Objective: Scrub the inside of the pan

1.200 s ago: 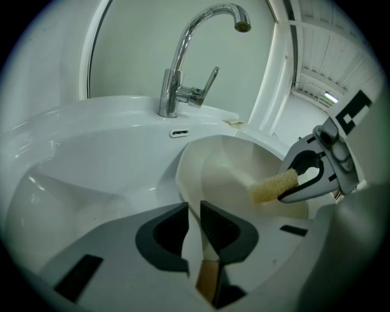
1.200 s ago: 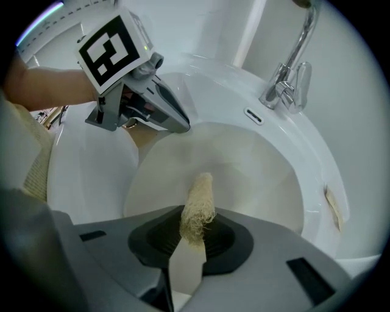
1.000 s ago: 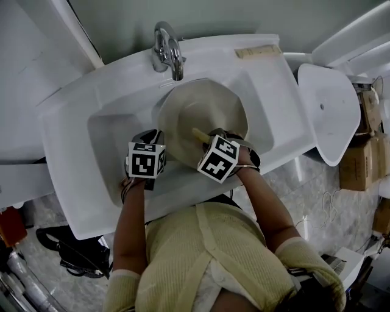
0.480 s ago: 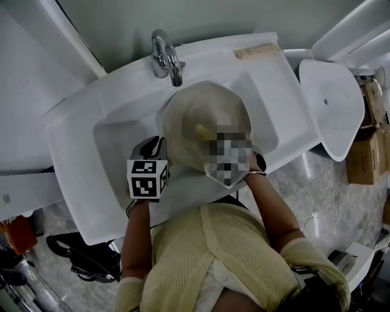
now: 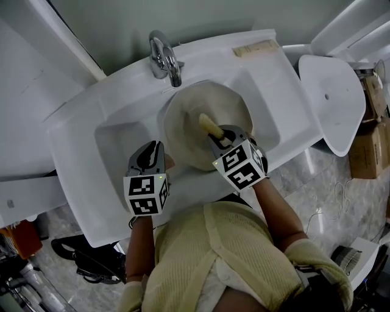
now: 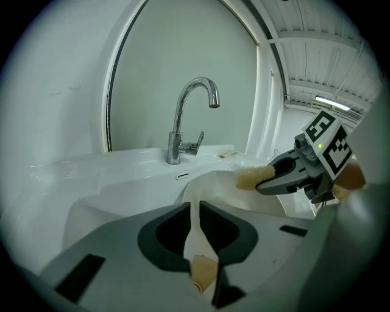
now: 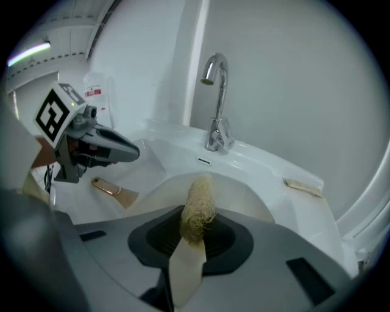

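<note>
We see the left gripper pinched on the thin handle of the pan. Its jaws have just been closing a bit, with the handle between them. The right gripper grips a rough yellow scrubber, and the scrubber's tip pokes out over the inside of the pan. The cream pan sits tipped up in the bowl of a white sink, just under a shiny bent tap. A small tan strip lies on the back ledge of the sink. Behind the sink is a plain grey wall, and below it is a pale stone floor. A white oval piece stands at the right, with brown boxes beside it. Since a second ago, both grippers have come closer to the person, and their marker cubes look bigger in the head view. More of the scrubber shows above the pan now. A small red sign hangs on the wall, but its words are too tiny for us to read. The cubes show only black and white squares.
</note>
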`<state>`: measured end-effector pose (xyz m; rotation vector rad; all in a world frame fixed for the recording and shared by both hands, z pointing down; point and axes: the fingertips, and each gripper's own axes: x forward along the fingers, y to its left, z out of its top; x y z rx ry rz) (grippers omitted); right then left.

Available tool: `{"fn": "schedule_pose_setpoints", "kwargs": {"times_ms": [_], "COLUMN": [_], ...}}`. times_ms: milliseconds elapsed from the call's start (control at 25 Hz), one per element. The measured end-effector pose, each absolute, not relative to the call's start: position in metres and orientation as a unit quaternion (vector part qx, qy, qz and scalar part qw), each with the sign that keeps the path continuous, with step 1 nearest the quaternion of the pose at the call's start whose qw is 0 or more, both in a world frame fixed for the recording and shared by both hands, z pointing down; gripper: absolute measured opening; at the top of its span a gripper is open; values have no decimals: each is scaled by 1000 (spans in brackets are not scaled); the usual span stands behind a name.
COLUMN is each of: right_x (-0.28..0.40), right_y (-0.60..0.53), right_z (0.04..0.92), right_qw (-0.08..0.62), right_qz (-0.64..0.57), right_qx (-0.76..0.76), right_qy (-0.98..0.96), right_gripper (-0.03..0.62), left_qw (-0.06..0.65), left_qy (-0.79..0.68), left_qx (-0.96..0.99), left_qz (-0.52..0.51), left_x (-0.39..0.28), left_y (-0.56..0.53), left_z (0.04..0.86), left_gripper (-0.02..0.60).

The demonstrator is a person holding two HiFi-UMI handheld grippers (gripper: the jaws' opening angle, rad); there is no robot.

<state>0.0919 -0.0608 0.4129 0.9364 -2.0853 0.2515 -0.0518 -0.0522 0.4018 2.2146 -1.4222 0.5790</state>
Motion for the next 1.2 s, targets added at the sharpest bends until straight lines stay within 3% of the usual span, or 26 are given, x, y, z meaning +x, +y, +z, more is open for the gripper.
{"fn": "schedule_pose_setpoints", "kwargs": {"times_ms": [640,1200], "right_x": [85,95], "right_y": [-52,-51], "right_z": [387,389], "right_qw": [253,231], "right_qz": [205,230], "right_qx": [409,428], "right_qy": [-852,-843], "right_gripper": [87,84], "left_qw": [213,228], "left_qy": [-544,-552], "left_qx": [797,788], "left_qz": [154,150], "left_x": [-56,-57], "left_y": [-41,-39], "left_z": [380,382], "left_gripper": [95,89]}}
